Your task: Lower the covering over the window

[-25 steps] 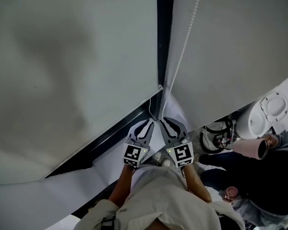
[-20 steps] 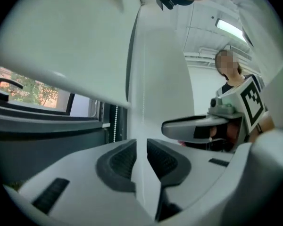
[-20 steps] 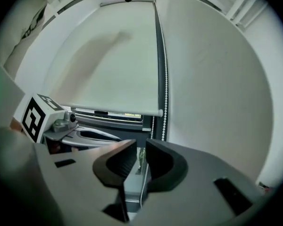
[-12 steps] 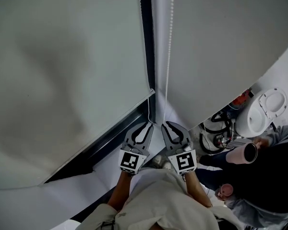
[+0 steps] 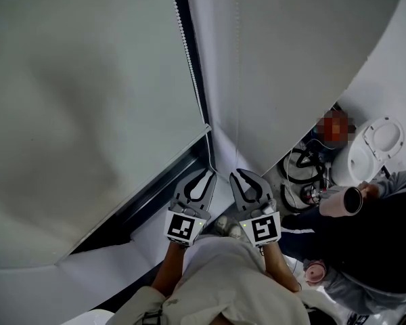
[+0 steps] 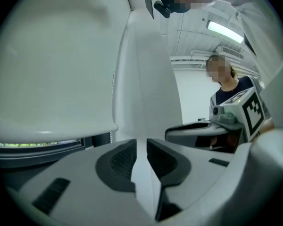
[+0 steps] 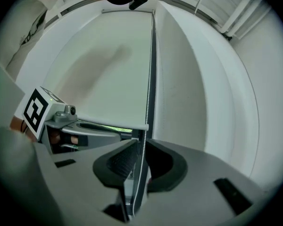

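Lowering step, nearly done, by my read. The roller blind [image 5: 88, 114] covers most of the window. Its bottom rail [image 7: 114, 122] sits just above the dark frame [image 5: 155, 191], with a thin strip of glass [image 6: 33, 145] still bare. Right tongs [image 5: 235, 173] are narrowly apart, and the bead chain [image 7: 148, 79] runs loose between them, not pinched. Left tongs [image 5: 211, 173] are also narrowly apart, nothing visible in the gap. Next move calls for clamping the chain and pulling down. Versus a second ago: rail-to-frame gap looks unchanged; the view has swung.
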The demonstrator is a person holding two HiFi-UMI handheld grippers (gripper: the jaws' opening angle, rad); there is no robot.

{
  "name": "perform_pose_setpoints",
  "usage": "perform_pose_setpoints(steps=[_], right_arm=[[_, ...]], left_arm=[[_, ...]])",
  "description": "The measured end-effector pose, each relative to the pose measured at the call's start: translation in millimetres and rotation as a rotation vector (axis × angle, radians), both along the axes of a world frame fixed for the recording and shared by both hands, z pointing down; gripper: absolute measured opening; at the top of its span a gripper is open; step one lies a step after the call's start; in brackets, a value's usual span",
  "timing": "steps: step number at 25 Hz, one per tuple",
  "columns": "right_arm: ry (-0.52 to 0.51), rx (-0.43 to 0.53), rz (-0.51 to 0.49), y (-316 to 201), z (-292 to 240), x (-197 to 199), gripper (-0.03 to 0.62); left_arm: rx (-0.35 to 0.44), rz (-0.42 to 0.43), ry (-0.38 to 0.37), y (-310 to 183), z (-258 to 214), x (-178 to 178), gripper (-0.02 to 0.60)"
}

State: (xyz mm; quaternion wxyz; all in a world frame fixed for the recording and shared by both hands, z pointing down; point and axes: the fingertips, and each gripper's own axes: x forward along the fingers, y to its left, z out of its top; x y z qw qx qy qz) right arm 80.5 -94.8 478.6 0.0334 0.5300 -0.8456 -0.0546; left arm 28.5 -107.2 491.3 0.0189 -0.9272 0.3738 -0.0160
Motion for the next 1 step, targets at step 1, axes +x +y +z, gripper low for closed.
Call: perform_pose_setpoints(steps=[1], right_arm=[[0.000, 0.003, 0.002, 0.7, -0.3, 1.6, 0.054]], left_arm=[[0.002, 0.004, -0.003, 0.7, 0.6, 0.7, 0.060]])
